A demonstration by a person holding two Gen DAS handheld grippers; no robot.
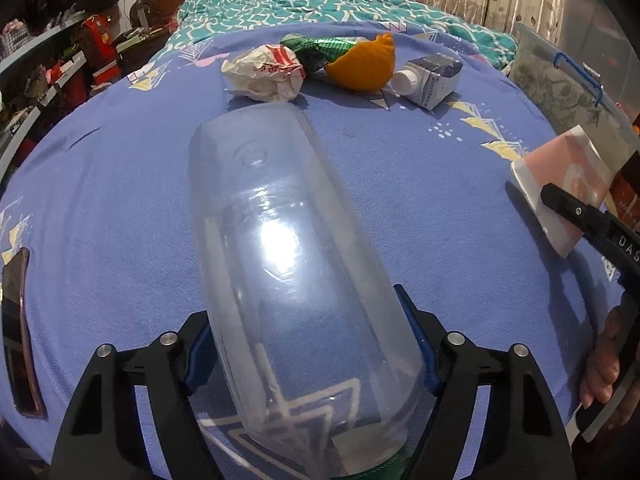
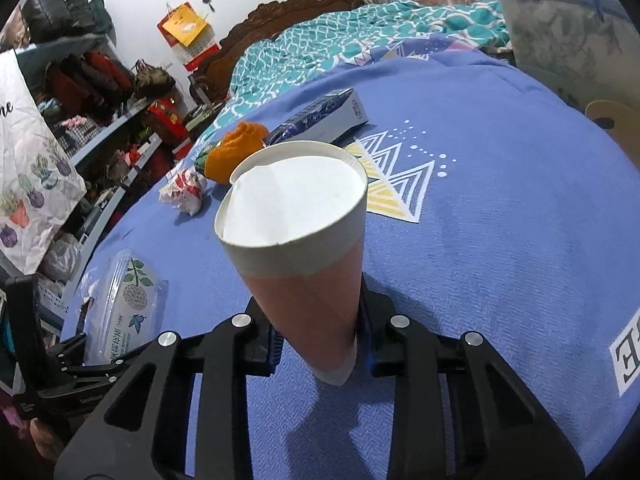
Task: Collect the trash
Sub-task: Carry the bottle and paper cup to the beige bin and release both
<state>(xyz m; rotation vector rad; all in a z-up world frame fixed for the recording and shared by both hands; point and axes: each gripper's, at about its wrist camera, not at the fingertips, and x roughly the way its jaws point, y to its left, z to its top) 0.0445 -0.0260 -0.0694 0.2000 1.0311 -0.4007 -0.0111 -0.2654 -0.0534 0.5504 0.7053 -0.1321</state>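
clear plastic bottle (image 1: 288,264) clamped in left gripper (image 1: 312,344); right gripper (image 2: 320,344) grips pink paper cup (image 2: 304,248).

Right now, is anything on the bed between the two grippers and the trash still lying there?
Nothing on the blanket blocks the way to the wrapper, peel and carton. But both jaws are full: left gripper holds a clear bottle, right gripper a paper cup.
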